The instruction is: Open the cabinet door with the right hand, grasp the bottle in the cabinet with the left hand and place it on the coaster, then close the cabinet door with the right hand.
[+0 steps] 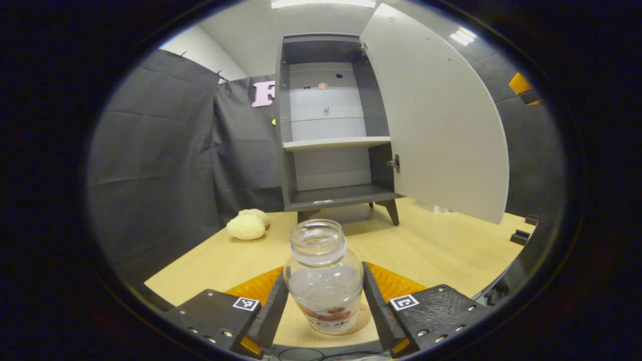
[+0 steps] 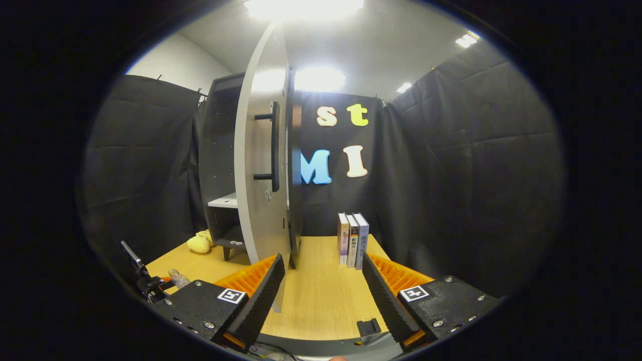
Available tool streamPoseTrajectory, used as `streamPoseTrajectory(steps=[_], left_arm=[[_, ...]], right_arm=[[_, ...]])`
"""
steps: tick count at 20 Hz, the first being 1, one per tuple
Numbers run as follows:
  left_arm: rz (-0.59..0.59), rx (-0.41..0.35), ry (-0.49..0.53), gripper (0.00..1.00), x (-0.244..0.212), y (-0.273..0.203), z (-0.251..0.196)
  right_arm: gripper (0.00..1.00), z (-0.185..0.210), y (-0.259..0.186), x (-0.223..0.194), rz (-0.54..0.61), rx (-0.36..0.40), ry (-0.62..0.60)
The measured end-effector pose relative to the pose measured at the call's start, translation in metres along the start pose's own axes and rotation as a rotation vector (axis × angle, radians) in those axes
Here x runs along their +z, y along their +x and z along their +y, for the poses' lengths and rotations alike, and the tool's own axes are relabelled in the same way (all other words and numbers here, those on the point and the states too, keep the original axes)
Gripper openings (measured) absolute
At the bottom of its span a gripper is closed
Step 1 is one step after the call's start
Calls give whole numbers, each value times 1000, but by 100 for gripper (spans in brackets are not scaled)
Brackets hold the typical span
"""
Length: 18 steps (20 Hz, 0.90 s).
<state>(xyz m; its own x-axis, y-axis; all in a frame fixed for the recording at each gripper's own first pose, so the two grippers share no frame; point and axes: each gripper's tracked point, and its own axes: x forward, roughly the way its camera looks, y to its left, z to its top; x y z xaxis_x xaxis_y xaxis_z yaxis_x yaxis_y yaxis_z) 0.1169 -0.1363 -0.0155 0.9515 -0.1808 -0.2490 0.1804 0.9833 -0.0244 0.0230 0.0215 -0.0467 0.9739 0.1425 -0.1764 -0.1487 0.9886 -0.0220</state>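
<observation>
Bottle stands upright on the coaster, between the left gripper fingers, which look just parted from its sides. Cabinet door hangs open just ahead-left of the right gripper, jaws wide apart, empty

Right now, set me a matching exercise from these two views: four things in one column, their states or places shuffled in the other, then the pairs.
1. bottle
2. cabinet door
3. books
4. pale lump

A. standing upright in a row on the table
B. upright between the left gripper fingers
C. lying on the table near the cabinet foot
D. swung open

Pairs: 1-B, 2-D, 3-A, 4-C.
</observation>
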Motion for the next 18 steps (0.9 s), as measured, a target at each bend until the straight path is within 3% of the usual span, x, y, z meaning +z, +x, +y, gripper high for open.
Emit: streamPoseTrajectory(steps=[2,3,11,12,13,18], left_arm=[[-7,18,-4,83,8,-6,5],[-9,23,-10,78,12,-10,6],[-83,55,-71,78,69,-33,9],[-89,63,-73,83,78,-36,13],[-92,72,-71,78,86,-37,18],[-94,111,-71,78,116,-47,56]], right_arm=[[95,-1,0,16,-35,9,9],[96,-2,1,23,-53,12,14],[95,-2,23,87,-181,38,55],[95,-2,27,96,-198,30,54],[95,-4,33,103,-212,17,46],[95,-13,61,125,-226,-118,-11]])
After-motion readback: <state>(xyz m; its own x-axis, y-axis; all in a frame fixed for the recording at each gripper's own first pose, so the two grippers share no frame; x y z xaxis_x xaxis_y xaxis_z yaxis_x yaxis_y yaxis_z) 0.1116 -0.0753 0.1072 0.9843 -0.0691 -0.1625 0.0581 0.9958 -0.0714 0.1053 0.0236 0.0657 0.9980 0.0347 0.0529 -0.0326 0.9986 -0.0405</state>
